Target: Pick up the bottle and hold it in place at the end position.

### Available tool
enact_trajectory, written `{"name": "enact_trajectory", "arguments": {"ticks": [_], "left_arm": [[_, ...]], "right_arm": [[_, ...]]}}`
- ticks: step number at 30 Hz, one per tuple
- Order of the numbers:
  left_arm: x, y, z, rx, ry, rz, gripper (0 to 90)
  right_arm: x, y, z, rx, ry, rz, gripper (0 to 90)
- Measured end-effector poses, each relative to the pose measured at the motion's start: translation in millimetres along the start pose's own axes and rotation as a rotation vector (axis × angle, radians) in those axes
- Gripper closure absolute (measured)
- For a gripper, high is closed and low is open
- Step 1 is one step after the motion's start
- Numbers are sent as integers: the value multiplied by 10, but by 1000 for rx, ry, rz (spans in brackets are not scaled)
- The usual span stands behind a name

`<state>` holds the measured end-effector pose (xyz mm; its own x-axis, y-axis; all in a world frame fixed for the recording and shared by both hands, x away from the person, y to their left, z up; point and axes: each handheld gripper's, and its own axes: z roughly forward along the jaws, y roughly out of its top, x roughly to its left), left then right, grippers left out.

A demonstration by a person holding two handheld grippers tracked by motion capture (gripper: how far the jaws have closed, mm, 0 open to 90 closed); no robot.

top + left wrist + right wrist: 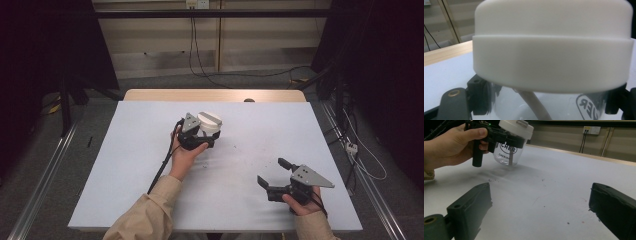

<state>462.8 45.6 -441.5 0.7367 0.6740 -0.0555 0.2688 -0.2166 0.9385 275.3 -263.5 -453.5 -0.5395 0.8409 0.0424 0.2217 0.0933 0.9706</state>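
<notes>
A clear jar (509, 152) with dark printed letters and a white lid (210, 121) is near the middle of the table, with a brownish stick inside it. My left gripper (198, 136) is shut on the jar's clear body just under the lid (552, 50), one black jaw on each side. In the right gripper view the jar leans a little and seems to hang just above the sheet. My right gripper (274, 172) rests at the front right, apart from the jar. Its jaws (539, 202) stand open with nothing between them.
A pale sheet (150, 150) covers the table, with a wooden strip (215, 95) bare at the far edge. Small dark specks (542, 180) dot the sheet between the grippers. Cables (200, 60) run across the floor behind the table, and dark stands flank both sides.
</notes>
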Motion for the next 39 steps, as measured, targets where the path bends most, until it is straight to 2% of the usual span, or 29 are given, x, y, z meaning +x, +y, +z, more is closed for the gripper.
{"name": "enact_trajectory", "arguments": {"ticks": [5,7,20,39], "left_arm": [[-14,-3,28,2,1,-5,185],[-16,-2,37,6,1,7,185],[-31,11,112,11,10,15,185],[-36,11,186,17,7,2,185]], "right_arm": [[-3,-1,-4,-1,-1,3,38],[-2,0,-3,-2,-1,2,38],[-3,-2,-2,-2,1,4,38],[-3,-4,-1,-1,2,7,38]]}}
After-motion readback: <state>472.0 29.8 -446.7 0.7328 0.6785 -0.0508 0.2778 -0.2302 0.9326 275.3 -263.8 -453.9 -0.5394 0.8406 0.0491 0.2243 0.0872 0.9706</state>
